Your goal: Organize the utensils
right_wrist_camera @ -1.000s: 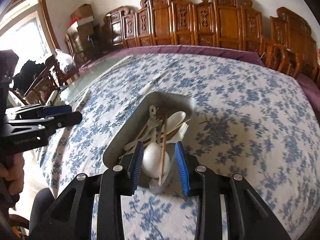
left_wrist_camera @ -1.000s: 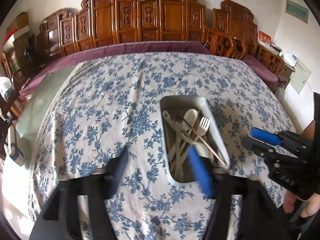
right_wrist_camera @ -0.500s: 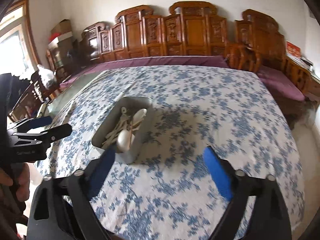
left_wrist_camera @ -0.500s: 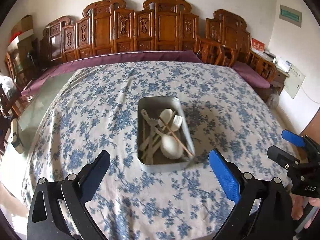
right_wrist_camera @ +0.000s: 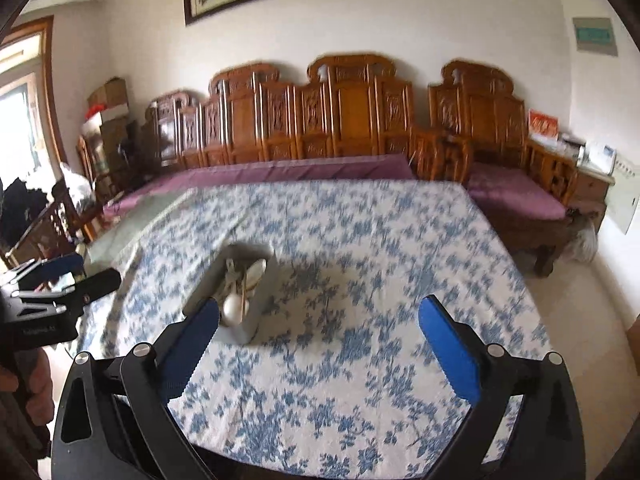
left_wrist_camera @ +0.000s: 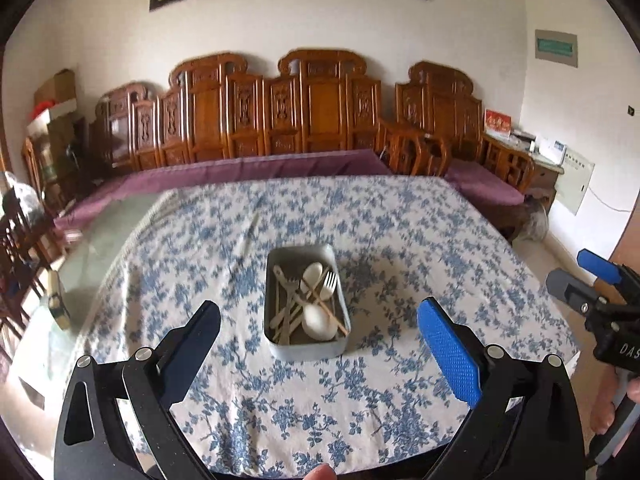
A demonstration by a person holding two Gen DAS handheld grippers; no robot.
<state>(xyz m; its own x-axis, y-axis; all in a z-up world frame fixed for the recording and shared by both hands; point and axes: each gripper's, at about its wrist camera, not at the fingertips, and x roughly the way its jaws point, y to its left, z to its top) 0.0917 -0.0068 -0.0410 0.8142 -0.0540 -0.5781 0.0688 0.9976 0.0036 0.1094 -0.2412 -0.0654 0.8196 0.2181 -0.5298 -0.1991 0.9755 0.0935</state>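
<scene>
A grey metal tray (left_wrist_camera: 306, 350) sits in the middle of the table with the blue-flowered cloth (left_wrist_camera: 400, 248). In it lie white spoons (left_wrist_camera: 318, 320), a white fork (left_wrist_camera: 329, 283) and a wooden chopstick (left_wrist_camera: 326, 308). My left gripper (left_wrist_camera: 318, 344) is open and empty, held back at the table's near edge, in line with the tray. My right gripper (right_wrist_camera: 320, 340) is open and empty, back from the table, with the tray (right_wrist_camera: 262, 296) ahead to its left. The right gripper also shows at the right edge of the left wrist view (left_wrist_camera: 576, 276).
Carved wooden benches (left_wrist_camera: 320, 108) with purple cushions (left_wrist_camera: 256, 174) line the far wall. Chairs and boxes (left_wrist_camera: 56, 92) stand at the left. The cloth leaves a bare glass strip (left_wrist_camera: 100, 240) along the table's left side.
Both grippers have pulled back and up from the tray and opened wide. The right gripper, nearly closed over the tray a second ago, is now open and empty.
</scene>
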